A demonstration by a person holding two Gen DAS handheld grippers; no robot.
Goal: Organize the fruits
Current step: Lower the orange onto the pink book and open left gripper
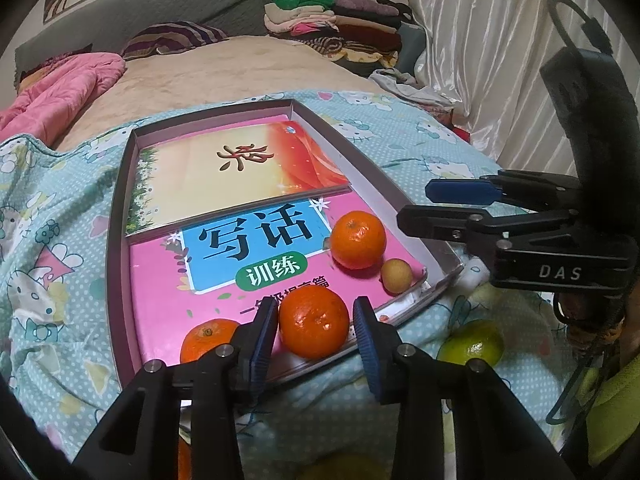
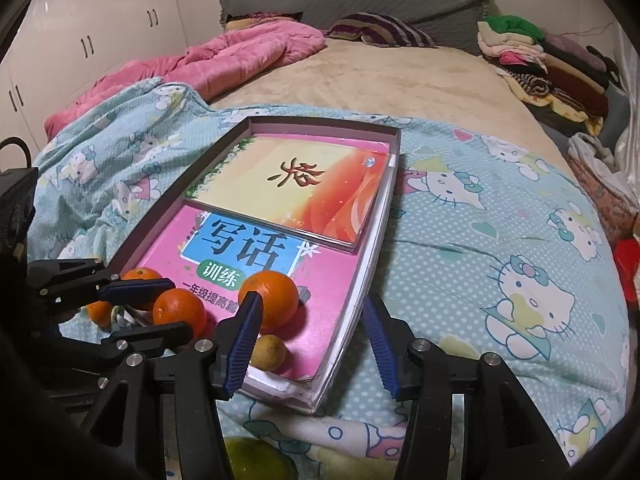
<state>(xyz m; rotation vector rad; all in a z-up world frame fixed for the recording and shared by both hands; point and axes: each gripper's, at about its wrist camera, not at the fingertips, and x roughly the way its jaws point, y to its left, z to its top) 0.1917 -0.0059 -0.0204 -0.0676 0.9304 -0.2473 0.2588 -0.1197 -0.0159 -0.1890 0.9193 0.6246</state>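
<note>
Tray (image 1: pixel 120 216): shallow cardboard box lid on the Hello Kitty quilt (image 1: pixel 60 240), lined with a pink workbook (image 1: pixel 160 280) and a second book (image 1: pixel 224 176) toward its far end.
Fruit in tray: three mandarins and one small yellowish fruit (image 1: pixel 396 276), all at the near end of the tray, on the workbook.
Middle mandarin (image 1: pixel 314 322): sits straight ahead of the left gripper (image 1: pixel 316 332), between its two blue pads; the left pad looks to be touching it, the right pad stands just off it.
Left gripper state: jaws spread around the middle mandarin, not squeezing it as far as I can judge.
Other mandarins: one (image 1: pixel 206 340) just left of the left gripper's left finger, one (image 1: pixel 359 240) deeper in the tray beside the yellowish fruit.
Right gripper (image 2: pixel 312 340): jaws spread wide with nothing between them, hovering over the tray's near right corner.
Green citrus (image 1: pixel 472 344): off the tray on the quilt, just past the tray's near right corner, closer to the right gripper.
Nearer hand: left for the middle mandarin; being round, it needs no particular jaw alignment.
</note>
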